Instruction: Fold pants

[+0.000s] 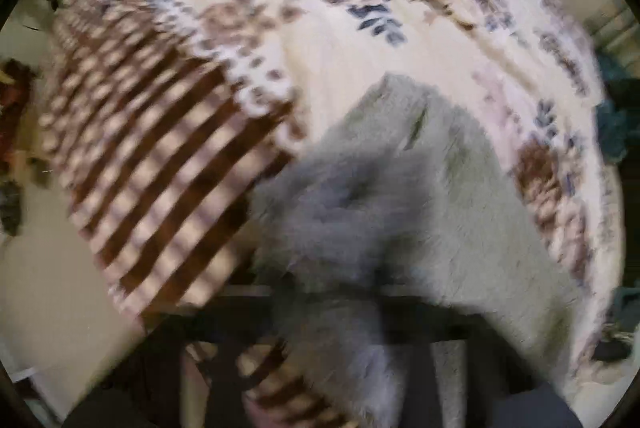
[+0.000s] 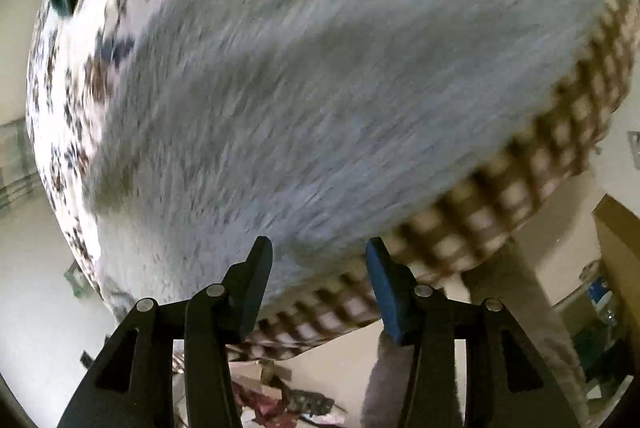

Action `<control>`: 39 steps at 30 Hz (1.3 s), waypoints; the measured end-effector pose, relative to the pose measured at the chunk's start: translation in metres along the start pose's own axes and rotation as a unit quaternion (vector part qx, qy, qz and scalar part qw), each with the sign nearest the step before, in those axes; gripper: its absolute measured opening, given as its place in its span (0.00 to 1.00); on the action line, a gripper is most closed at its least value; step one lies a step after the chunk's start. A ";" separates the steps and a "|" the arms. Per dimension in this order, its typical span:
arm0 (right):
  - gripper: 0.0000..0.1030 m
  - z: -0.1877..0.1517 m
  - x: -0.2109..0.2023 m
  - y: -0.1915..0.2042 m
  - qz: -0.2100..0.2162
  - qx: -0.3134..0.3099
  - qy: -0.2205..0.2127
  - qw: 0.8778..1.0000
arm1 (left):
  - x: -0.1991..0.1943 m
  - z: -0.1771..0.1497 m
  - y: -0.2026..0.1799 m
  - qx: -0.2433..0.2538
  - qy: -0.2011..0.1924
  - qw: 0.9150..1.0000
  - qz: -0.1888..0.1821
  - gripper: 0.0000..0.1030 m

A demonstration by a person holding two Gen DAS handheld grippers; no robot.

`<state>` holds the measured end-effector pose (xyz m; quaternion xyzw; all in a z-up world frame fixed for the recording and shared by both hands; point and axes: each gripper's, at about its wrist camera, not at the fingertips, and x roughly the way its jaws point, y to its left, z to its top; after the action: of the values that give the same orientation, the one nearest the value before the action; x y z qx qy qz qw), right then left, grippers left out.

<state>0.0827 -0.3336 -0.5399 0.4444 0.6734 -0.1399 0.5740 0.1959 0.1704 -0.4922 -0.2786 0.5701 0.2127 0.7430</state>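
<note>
The grey fleece pants lie on a bed covered by a floral blanket. In the left wrist view a bunch of the grey fabric is draped over my left gripper and hides its fingers; the gripper seems shut on the cloth. In the right wrist view the pants fill most of the frame. My right gripper is open and empty, its fingertips just above the pants' near edge at the side of the bed.
The blanket has a brown checked border that hangs over the bed's edge. Beyond it is pale floor with clutter. A person's leg in light trousers stands beside the bed.
</note>
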 end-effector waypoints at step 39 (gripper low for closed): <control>0.61 0.054 0.043 0.289 -0.161 -0.484 -0.035 0.859 | 0.013 -0.043 -0.212 0.259 0.007 0.966 0.022 0.76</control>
<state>0.3395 -0.1890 -0.5013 -0.0090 0.6979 0.0983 0.7094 0.3018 -0.0178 -0.4772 -0.0657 0.6172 0.0725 0.7807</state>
